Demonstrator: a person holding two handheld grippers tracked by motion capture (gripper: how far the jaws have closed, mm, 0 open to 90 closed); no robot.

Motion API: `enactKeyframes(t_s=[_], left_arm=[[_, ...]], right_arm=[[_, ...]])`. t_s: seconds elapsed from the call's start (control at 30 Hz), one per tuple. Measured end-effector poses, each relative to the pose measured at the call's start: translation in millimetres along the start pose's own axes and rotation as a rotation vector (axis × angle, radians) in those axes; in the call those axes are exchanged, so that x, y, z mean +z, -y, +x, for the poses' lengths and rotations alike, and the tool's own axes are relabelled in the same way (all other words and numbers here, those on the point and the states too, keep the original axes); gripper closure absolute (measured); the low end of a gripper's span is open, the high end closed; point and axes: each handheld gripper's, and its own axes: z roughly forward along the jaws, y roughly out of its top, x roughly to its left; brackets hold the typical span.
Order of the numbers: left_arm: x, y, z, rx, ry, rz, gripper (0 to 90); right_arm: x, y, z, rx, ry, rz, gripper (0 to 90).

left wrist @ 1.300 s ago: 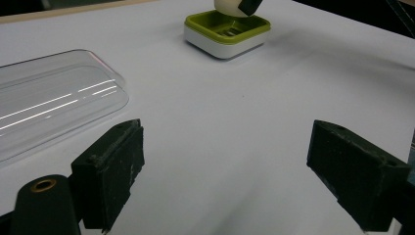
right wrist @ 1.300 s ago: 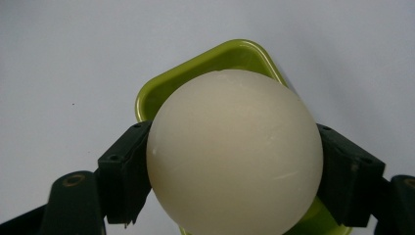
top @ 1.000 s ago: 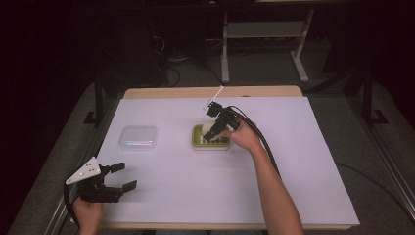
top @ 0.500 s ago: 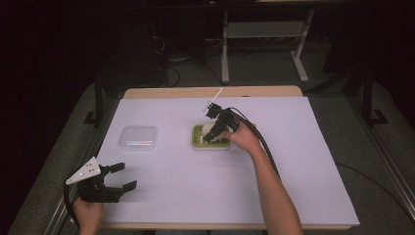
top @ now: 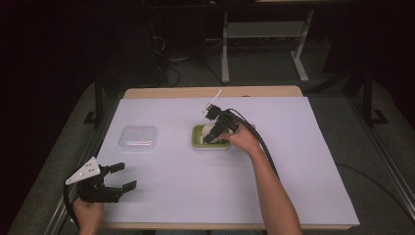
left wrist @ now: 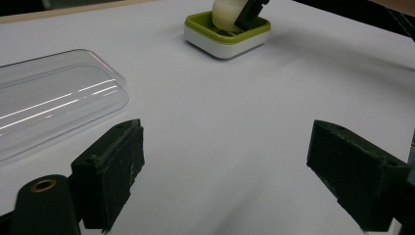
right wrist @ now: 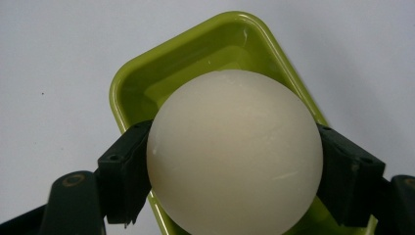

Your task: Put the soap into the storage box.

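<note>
Looking down from the high view, I have the white table [top: 303,161] as the biggest thing in front of me, its pale wooden edge running along the far side. On its left half lies the clear plastic lid [top: 138,137], flat on the surface; in my left gripper view the same lid [left wrist: 49,107] sits just beyond the left jaw, apart from it. Near the table's middle stands the green tray [top: 198,142], a small rounded rectangle with a white base, seen farther off in the left gripper view [left wrist: 203,27] with a black jaw of the other gripper reaching into it.

My left gripper [top: 120,178] rests near the front left corner of the table, its jaws spread wide with bare table between them and nothing in its hold; the left gripper view shows the two black pads well apart [left wrist: 225,171].

My right gripper [top: 214,136] is over the tray, tilted down into it. In the right gripper view its jaws are closed against both sides of the cream ball [right wrist: 235,152], which they grip firmly, pads [right wrist: 125,176] pressed to its flanks. The ball sits directly above the tray's hollow [right wrist: 147,93]; whether it touches the tray floor I cannot tell.
</note>
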Motion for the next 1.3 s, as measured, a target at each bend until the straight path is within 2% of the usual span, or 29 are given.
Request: enactKeyframes(t_s=[0.27, 1.03, 1.17, 1.3], left_arm=[[0.2, 0.1, 0.4, 0.006, 0.002, 0.01, 13.2], [0.1, 0.2, 0.0, -0.003, 0.001, -0.001, 13.2], [0.2, 0.0, -0.2, -0.002, 0.001, 0.0, 13.2], [0.4, 0.1, -0.1, -0.002, 0.002, 0.001, 13.2]], right_arm=[[2.4, -0.5, 0.8, 0.001, 0.004, 0.005, 22.9], [2.7, 0.9, 2.1, 0.002, 0.02, -0.006, 22.8], [2.4, 0.4, 3.5, -0.011, 0.042, 0.003, 22.8], [2.1, 1.2, 3.1, -0.006, 0.041, 0.002, 22.7]])
